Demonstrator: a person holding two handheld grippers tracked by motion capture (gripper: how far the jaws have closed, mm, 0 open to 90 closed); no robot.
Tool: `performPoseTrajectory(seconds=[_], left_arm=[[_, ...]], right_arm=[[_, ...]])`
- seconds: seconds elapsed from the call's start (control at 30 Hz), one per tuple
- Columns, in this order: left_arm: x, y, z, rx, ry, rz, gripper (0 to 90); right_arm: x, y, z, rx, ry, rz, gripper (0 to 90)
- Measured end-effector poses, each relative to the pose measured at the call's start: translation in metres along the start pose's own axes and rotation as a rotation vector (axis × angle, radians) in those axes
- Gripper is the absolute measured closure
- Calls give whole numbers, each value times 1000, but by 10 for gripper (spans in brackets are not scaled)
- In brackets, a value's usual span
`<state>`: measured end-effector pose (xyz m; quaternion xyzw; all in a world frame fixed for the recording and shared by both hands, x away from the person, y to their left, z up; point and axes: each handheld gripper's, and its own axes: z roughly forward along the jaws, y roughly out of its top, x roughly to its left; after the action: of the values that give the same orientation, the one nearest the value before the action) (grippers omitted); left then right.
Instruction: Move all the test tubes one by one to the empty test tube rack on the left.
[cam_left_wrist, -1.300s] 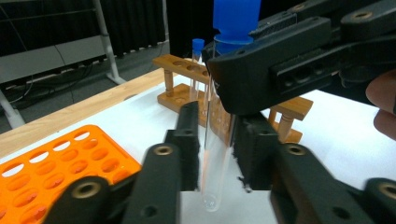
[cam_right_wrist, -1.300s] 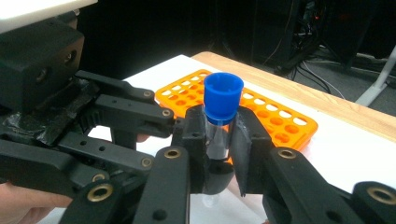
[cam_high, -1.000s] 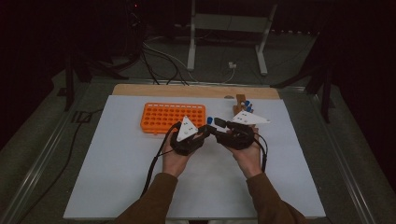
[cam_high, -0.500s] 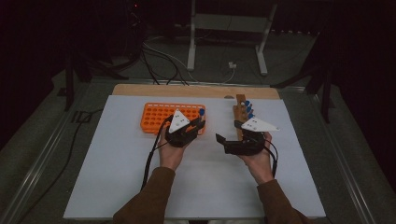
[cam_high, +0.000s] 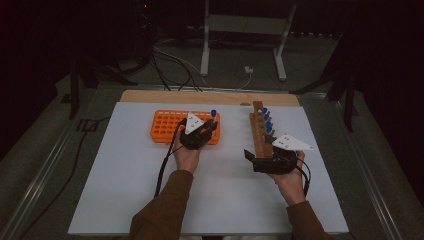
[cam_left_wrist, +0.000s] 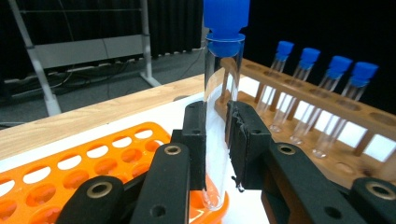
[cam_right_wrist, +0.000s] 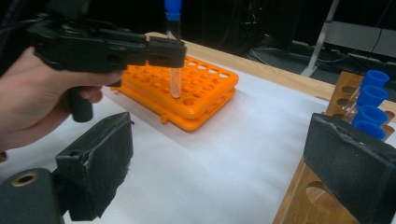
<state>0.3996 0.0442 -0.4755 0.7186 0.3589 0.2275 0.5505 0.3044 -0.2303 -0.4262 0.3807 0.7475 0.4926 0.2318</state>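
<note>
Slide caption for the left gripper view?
Left gripper holds a blue-capped tube upright over the orange rack.

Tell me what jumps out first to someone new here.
The clear glass tube with a blue cap, upright and clamped in the left gripper over the orange plastic rack. To its right, a wooden rack holds four blue-capped tubes, with the right gripper open beside it.

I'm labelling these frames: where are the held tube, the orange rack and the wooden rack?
Tube (cam_left_wrist: 219, 116), left gripper view, glass body between the pads.
Orange rack (cam_high: 167, 125), high view, top grid.
Wooden rack (cam_high: 259, 131), high view, top rail.
</note>
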Motion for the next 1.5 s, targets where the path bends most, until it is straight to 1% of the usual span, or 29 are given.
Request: performPoseTrajectory(seconds=[0.1, 0.2, 0.23, 0.27, 0.33, 0.47, 0.57, 0.63, 0.8, 0.93, 1.0, 1.17, 1.23, 1.3, 1.33, 1.37, 1.4, 1.5], left_arm=[[1, -3, 6, 10, 6, -6, 782], [2, -7, 11, 27, 9, -1, 782], [2, -8, 11, 16, 6, -14, 781], [3, -8, 12, 19, 7, -22, 781], [2, -10, 14, 35, 16, -8, 781], [2, -17, 19, 88, 22, 7, 781], [1, -20, 22, 127, 34, 27, 781], [0, -22, 24, 141, 37, 34, 781], [3, -23, 24, 158, 35, -1, 784], [1, -26, 26, 187, 49, 17, 786], [0, -25, 26, 189, 51, 9, 786], [0, -25, 27, 192, 54, 5, 786], [1, -25, 27, 191, 49, -5, 783], [2, -25, 26, 189, 46, -17, 765], [1, -24, 26, 192, 59, -23, 687], [1, -23, 25, 202, 63, -36, 641], [1, -22, 24, 204, 61, -53, 615], [4, -20, 20, 203, 52, -82, 550]], right_arm=[[-1, -1, -2, -6, 3, 6, 84], [-1, -2, -3, -6, 5, 5, 85], [-1, -1, -3, -9, 7, 8, 85], [-1, -1, -3, -11, 7, 8, 86], [-1, -1, -4, -14, 8, 7, 86], [1, -2, -3, -13, 11, 6, 87], [1, -1, -3, -16, 15, 3, 87], [1, -2, -3, -16, 16, 5, 88], [0, -3, -4, -16, 15, 10, 89], [0, -3, -3, -14, 14, 9, 89], [0, -3, -3, -14, 13, 7, 89], [1, -4, -2, -11, 14, 7, 89], [1, -4, -2, -11, 13, 7, 89], [1, -4, -1, -10, 13, 7, 89], [1, -4, -1, -9, 13, 6, 89], [1, -5, -1, -7, 14, 7, 89], [1, -5, 0, -7, 14, 8, 89], [0, -5, 0, -7, 12, 11, 89]])
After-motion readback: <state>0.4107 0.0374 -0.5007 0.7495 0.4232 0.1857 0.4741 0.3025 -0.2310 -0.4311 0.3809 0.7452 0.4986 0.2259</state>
